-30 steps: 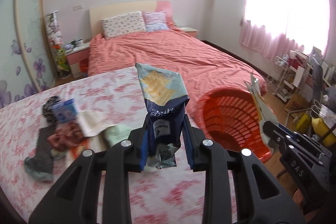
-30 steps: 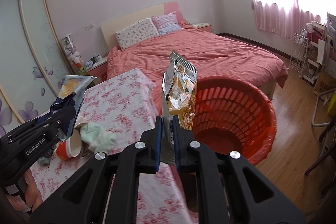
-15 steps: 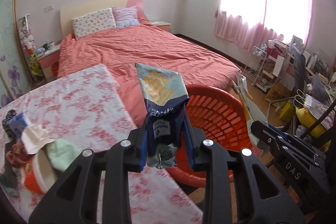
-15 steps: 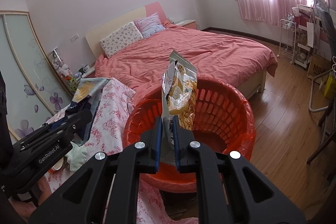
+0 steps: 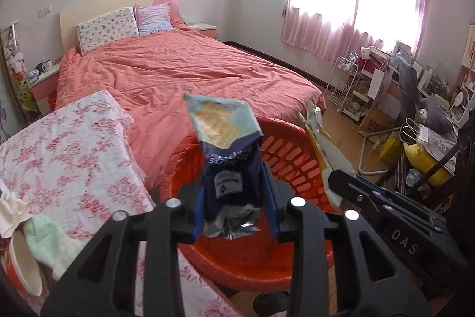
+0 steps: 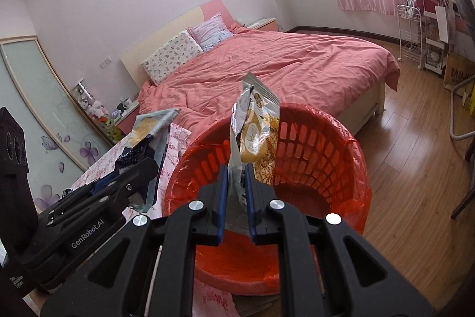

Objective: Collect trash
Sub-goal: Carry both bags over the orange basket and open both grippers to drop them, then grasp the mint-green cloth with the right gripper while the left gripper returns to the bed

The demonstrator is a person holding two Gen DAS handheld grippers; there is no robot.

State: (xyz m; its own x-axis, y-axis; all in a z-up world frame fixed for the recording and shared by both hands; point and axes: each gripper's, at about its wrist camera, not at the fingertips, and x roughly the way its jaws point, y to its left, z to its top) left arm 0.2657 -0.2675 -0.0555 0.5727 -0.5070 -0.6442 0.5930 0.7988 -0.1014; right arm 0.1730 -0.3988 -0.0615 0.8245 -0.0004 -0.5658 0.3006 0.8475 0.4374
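Right wrist view: red basket (image 6: 311, 168) stands off the surface (image 5: 68, 150) edge, bed behind, open floor to the right. Right hand-held gripper (image 6: 236, 192) is clamped on the yellow snack bag (image 6: 255, 138) over the basket mouth; left hand-held gripper (image 5: 234, 198) pinches the blue chip bag (image 5: 228, 144) nearer the rim. Risk: light bags catching the rim, falling outside.

Left gripper (image 5: 234, 207): jaws clamped on a blue snack bag (image 5: 225, 144), bag upright between the fingers. Right gripper (image 6: 236, 195): jaws pinched nearly together on a yellow foil packet (image 6: 255, 132), also upright. Grippers side by side, left body visible in right wrist view.
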